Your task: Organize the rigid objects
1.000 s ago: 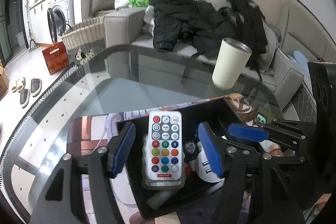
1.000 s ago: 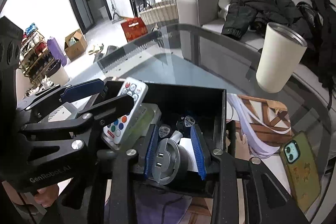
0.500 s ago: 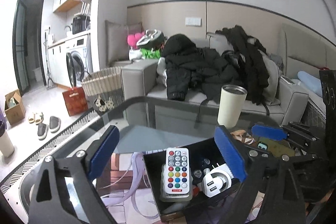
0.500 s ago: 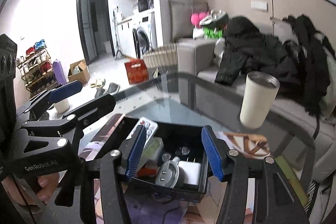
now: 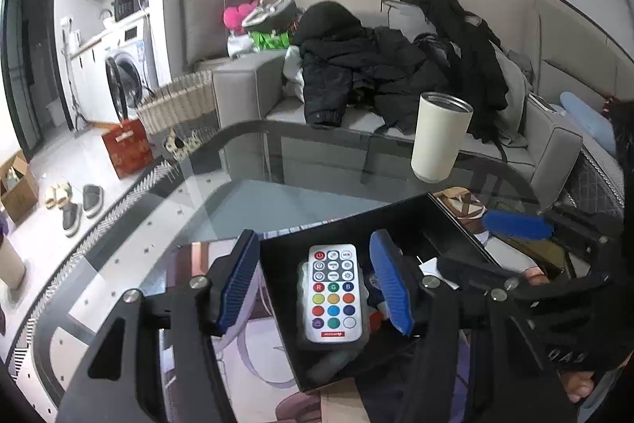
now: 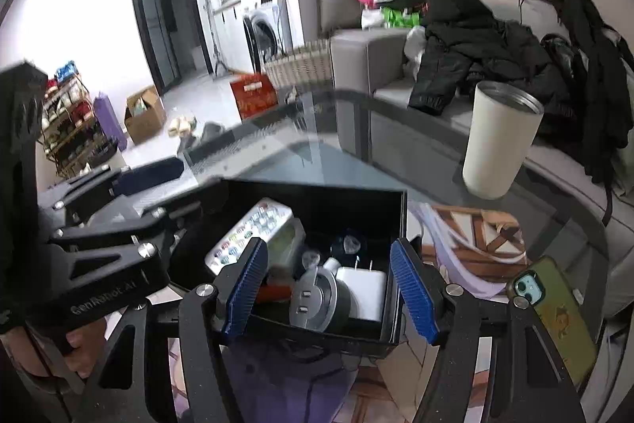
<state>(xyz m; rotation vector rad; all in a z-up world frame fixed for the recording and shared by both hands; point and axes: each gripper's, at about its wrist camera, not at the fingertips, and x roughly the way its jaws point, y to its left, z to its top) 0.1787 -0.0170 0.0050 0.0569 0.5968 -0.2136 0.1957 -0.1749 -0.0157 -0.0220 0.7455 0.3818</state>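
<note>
A black open box (image 5: 400, 221) (image 6: 348, 193) sits on the glass table. A white remote with coloured buttons (image 5: 333, 293) (image 6: 249, 236) lies in its left part. A grey round charger (image 6: 317, 300) and a white plug adapter (image 6: 362, 290) lie in its right part. My left gripper (image 5: 317, 284) is open, its blue pads either side of the remote, not touching it. My right gripper (image 6: 329, 288) is open, straddling the box's near edge around the chargers.
A cream tumbler (image 5: 440, 137) (image 6: 499, 141) stands at the far right of the table. A phone in a green case (image 6: 554, 312) lies right of the box on a printed mat (image 6: 475, 236). Behind is a sofa with black coats (image 5: 376, 62).
Both grippers rose away from the box half a second ago and have come back down over it. The right gripper let go of the grey charger and stands open.
</note>
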